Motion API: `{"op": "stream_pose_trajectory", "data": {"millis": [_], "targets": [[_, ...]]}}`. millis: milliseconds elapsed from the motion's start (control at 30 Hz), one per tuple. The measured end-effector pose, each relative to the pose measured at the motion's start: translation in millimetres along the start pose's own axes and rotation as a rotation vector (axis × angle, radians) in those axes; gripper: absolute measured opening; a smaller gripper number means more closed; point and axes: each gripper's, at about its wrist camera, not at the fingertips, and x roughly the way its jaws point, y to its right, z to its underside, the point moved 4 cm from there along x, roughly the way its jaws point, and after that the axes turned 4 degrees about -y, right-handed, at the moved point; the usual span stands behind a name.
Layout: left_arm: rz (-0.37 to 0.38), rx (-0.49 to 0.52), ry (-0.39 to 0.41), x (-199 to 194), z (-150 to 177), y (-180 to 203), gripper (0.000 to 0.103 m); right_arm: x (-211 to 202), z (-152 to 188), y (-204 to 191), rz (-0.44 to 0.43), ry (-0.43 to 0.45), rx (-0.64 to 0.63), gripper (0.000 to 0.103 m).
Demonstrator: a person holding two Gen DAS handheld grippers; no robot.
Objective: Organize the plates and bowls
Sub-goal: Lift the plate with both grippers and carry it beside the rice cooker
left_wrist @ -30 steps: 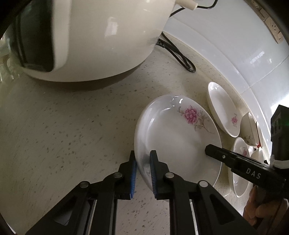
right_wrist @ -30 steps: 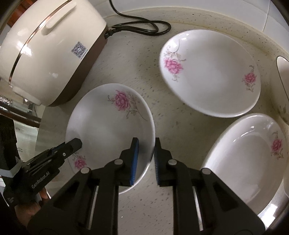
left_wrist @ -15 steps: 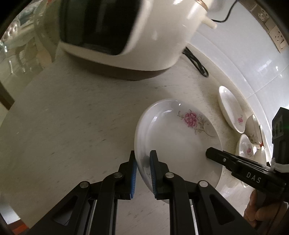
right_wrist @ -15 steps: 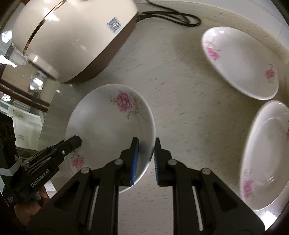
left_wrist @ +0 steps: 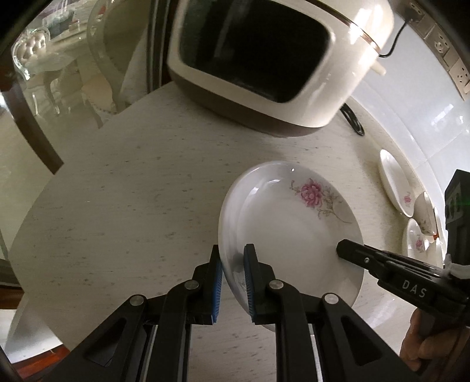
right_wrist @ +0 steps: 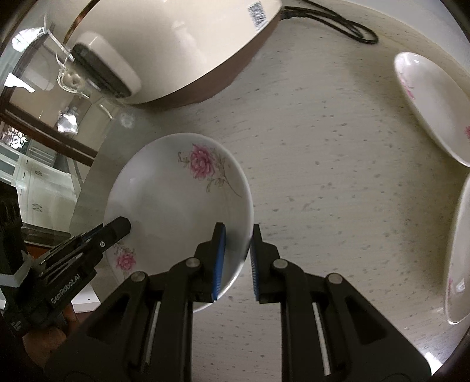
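Observation:
A white plate with pink flowers (left_wrist: 293, 223) is held above the speckled counter by both grippers. My left gripper (left_wrist: 232, 264) is shut on its near left rim. My right gripper (right_wrist: 238, 249) is shut on its right rim; it shows in the left wrist view (left_wrist: 382, 264) at the plate's right edge. The same plate fills the left of the right wrist view (right_wrist: 176, 202), with my left gripper (right_wrist: 97, 238) on its far rim. More flowered plates lie on the counter at the right (right_wrist: 431, 102), (right_wrist: 458, 255), (left_wrist: 393, 182). Small bowls (left_wrist: 423, 214) stand further right.
A large cream rice cooker (left_wrist: 279, 58) stands on the counter behind the plate, also in the right wrist view (right_wrist: 176, 44). Its black cord (right_wrist: 337, 26) lies coiled by the white tiled wall (left_wrist: 411, 102). The counter's rounded edge (left_wrist: 44, 182) is at the left, over a dining room.
Both grippers have carried the plate left and back, away from the other plates and toward the counter's left end. The rice cooker has shifted up and right in the views.

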Motion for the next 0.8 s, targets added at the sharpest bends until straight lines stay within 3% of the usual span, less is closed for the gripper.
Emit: {"op": "stream_pose_trajectory", "data": {"millis": [400,567,800], "targets": [[-0.051,-0.003,0.004,-4,2,-21,0.016,27,-9,-16,-0.004,-0.012,-0.018,0.019],[-0.081,0.006,0.000,-3,3,-25,0.016,15,10,-11,0.000,-0.009,-0.029,0.019],[-0.107,0.020,0.003,-4,6,-24,0.017,13,11,-13,0.009,-0.007,-0.038,0.019]]}}
